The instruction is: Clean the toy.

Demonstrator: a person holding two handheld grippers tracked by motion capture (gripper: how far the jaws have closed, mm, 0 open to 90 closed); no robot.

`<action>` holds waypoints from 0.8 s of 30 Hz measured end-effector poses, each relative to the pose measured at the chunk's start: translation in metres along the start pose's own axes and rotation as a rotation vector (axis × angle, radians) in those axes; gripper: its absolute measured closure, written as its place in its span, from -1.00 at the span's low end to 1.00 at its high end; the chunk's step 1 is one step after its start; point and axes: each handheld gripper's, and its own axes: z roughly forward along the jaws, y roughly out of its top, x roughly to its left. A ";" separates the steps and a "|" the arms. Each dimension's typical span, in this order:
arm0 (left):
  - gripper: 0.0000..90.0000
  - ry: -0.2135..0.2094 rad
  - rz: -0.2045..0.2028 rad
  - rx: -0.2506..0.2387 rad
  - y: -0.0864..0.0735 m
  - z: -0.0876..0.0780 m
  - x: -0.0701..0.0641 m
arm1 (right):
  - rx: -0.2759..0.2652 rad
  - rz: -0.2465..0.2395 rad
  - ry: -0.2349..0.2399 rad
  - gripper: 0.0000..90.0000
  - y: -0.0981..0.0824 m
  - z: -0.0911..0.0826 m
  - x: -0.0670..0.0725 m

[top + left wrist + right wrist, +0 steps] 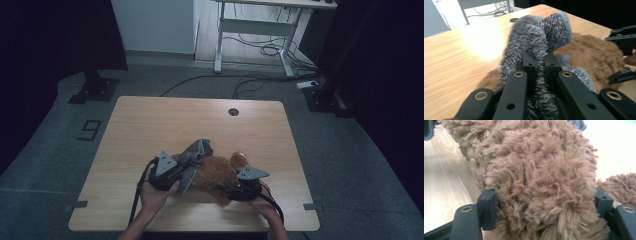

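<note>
Gripping grey cloth (537, 50) — brown plush toy (541, 177)

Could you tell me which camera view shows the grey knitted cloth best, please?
The left gripper view: the grey knitted cloth is close up, pinched in the left claw. The high view shows it small, draped over the brown plush toy; the right gripper view catches a corner.

Wood table (150, 125) w/ brown plush toy (215, 175) lying on it

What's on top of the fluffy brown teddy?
A grey knitted cloth lies over the brown teddy's left side, pinched by the left gripper. The right gripper squeezes the teddy's fur. The part of the teddy beneath the cloth is covered and can't be seen.
</note>
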 end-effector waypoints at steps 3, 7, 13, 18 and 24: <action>0.85 0.022 -0.019 0.000 -0.006 -0.006 0.010 | -0.002 0.002 0.001 -0.37 0.000 0.000 0.000; 0.85 0.031 -0.070 0.030 -0.022 -0.007 0.028 | -0.007 0.015 0.004 -0.37 -0.001 -0.001 -0.002; 0.85 0.067 -0.120 0.056 -0.039 -0.012 0.045 | -0.008 0.017 0.003 -0.37 -0.002 0.000 -0.002; 0.85 0.075 -0.185 0.117 -0.061 -0.008 0.059 | -0.012 0.025 0.006 -0.37 -0.002 -0.001 -0.004; 0.84 0.053 -0.199 0.098 -0.054 -0.012 0.063 | -0.020 0.051 0.002 -0.36 -0.005 -0.003 -0.009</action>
